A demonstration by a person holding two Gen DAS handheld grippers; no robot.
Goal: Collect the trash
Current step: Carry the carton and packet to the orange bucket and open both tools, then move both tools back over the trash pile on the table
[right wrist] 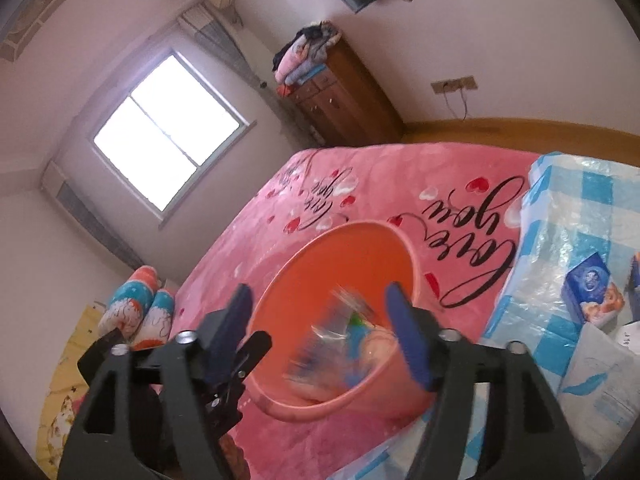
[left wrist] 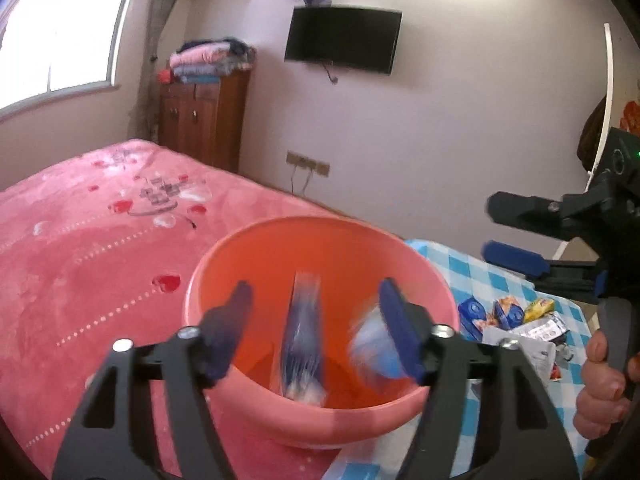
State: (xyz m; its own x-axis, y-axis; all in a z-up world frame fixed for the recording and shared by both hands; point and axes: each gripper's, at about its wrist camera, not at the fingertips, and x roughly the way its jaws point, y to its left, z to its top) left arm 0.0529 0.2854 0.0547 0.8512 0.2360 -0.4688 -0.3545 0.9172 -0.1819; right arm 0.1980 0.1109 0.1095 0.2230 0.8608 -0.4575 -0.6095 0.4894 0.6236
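**Both grippers open over the pink basin**

The pink basin [left wrist: 320, 420] sits on the pink bedspread [left wrist: 80, 260], right against the edge of a table under a blue checked cloth [left wrist: 480, 276]; the left gripper [left wrist: 316, 332] hangs just above its rim with the jaws spread apart and nothing pressed between the pads; below that gap a long dark wrapper [left wrist: 304, 344] stands nearly on end inside the basin, blurred, and beside it a pale blue and white piece [left wrist: 374, 352] is smeared close to the inner face of one blue pad, though I cannot tell whether it touches.

The right gripper [right wrist: 320, 336] points down at the same basin from the table side, its jaws also wide with nothing clamped; a blurred clear wrapper [right wrist: 340, 332] with bits of blue and green shows inside the basin between its pads; a hand [left wrist: 604, 384] grips its handle.

More trash lies on the checked cloth: a blue box [right wrist: 592, 292], small bright packets [left wrist: 516, 312] and a foil blister strip [left wrist: 548, 328], all well apart from the basin.
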